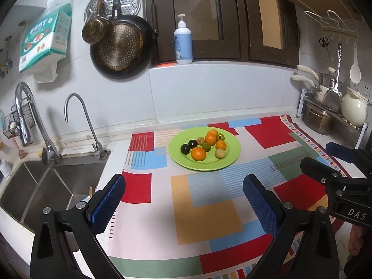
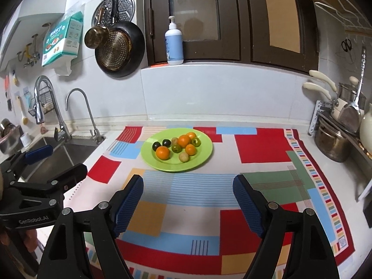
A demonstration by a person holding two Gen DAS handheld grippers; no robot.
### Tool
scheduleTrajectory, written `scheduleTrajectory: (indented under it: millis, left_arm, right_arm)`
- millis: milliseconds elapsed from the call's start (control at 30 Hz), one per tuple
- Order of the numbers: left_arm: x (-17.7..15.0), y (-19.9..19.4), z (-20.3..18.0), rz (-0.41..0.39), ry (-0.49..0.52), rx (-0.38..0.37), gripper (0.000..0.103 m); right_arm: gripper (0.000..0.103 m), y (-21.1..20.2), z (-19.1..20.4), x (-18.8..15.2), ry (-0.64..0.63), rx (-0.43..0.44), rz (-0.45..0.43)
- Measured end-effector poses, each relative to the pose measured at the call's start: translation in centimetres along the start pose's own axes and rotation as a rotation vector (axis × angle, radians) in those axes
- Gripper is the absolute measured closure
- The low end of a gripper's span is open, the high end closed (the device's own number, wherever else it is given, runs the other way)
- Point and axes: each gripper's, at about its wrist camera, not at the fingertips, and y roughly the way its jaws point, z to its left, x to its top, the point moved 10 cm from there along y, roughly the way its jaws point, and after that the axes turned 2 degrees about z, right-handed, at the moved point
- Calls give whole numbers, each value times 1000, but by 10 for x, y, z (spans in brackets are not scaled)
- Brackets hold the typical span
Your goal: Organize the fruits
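Observation:
A green plate (image 1: 230, 157) (image 2: 202, 158) sits on a colourful patterned mat toward the back of the counter. It holds several small fruits: oranges (image 1: 198, 153) (image 2: 162, 152), dark plums (image 1: 185, 149) (image 2: 156, 146), green ones (image 1: 206, 147) (image 2: 176, 148) and yellowish ones (image 1: 219, 153) (image 2: 183, 157). My left gripper (image 1: 184, 190) is open and empty, above the mat in front of the plate. My right gripper (image 2: 188, 191) is open and empty, also short of the plate. Each gripper shows at the edge of the other's view: the right (image 1: 325, 160), the left (image 2: 58, 162).
A steel sink (image 1: 46, 186) with two taps (image 1: 76, 121) lies left of the mat. Pots and utensils on a rack (image 1: 325, 107) stand at the right. A soap bottle (image 1: 183, 41) stands on the window sill. Pans (image 1: 121, 46) hang on the wall.

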Motion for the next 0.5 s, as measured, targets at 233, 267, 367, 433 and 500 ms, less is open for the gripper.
scheduleTrajectory:
  millis: [233, 267, 367, 433, 500]
  left_arm:
    - [-1, -12, -5, -8, 15, -10, 0]
    - [-1, -14, -7, -10, 20, -14, 0]
    - [0, -18, -8, -20, 25, -9, 0]
    - [0, -22, -8, -34, 26, -5, 0]
    - [1, -24, -8, -42, 25, -3, 0]
  right_arm:
    - [23, -15, 0, 1, -10, -3, -26]
    - [23, -17, -1, 1, -10, -5, -32]
    - [19, -23, 0, 2, -13, -8, -44]
    - [18, -26, 0, 1, -11, -9, -49]
    - [18, -27, -1, 1, -11, -9, -49]
